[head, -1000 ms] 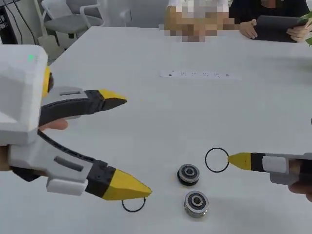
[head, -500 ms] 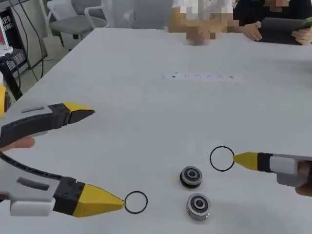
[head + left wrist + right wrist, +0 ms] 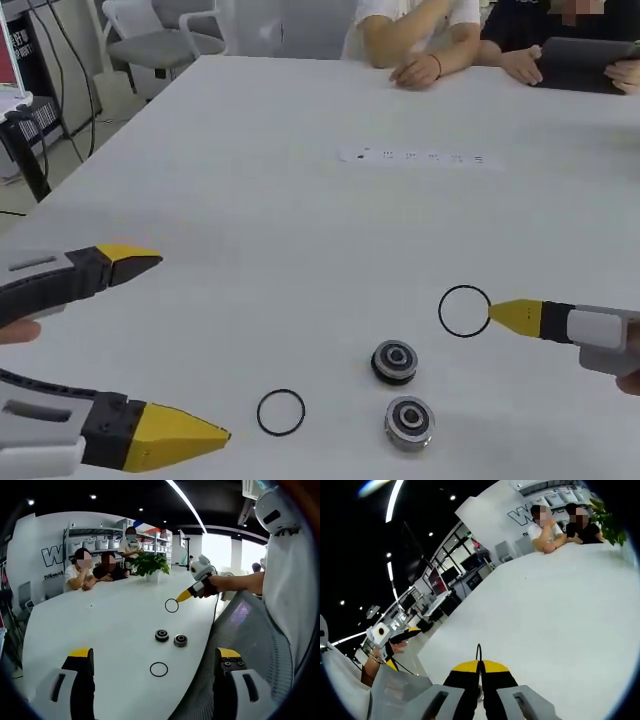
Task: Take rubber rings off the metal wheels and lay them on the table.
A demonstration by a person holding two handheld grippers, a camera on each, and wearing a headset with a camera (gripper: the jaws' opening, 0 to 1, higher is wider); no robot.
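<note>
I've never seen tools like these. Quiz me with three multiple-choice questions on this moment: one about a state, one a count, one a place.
1. The right yellow-tipped gripper is:
A. wide open
B. shut on a thin black rubber ring
C. shut on nothing

2. How many round metal wheels sit on the white table?
A. one
B. four
C. two

3. In the head view, the loose black rubber ring lies:
A. flat on the table, left of the wheels
B. around a wheel
C. between the two wheels

Answers:
1 B: its jaws meet on the ring's edge.
2 C: two wheels lie close together.
3 A: it lies on bare tabletop, apart from both wheels.
</note>
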